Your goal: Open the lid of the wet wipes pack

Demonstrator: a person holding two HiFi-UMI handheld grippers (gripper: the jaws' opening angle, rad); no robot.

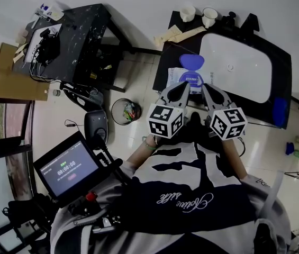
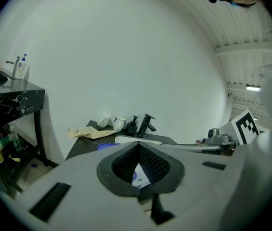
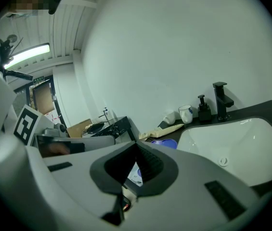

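Note:
The wet wipes pack point(image 1: 187, 79), white and blue, lies on the black counter point(image 1: 166, 62) left of the sink. Its blue oval lid point(image 1: 192, 62) stands flipped up at the pack's far end. My left gripper point(image 1: 185, 85) and right gripper point(image 1: 204, 87) hover side by side just short of the pack, over its near edge, both shut with nothing held. In the left gripper view the closed tips point(image 2: 138, 144) meet above a slice of the pack point(image 2: 140, 178), with the lid point(image 2: 108, 147) to the left. The right gripper view shows the same: tips point(image 3: 136, 143) together, pack point(image 3: 135, 173) below, lid point(image 3: 167, 143) beyond.
A white sink basin point(image 1: 239, 70) fills the counter's right side, with a black faucet point(image 2: 148, 124), a soap dispenser and two cups point(image 1: 187, 12) along the back. A beige cloth point(image 1: 178, 34) lies behind the pack. On the floor to the left are a bin point(image 1: 125, 111) and a black marble table point(image 1: 80, 30).

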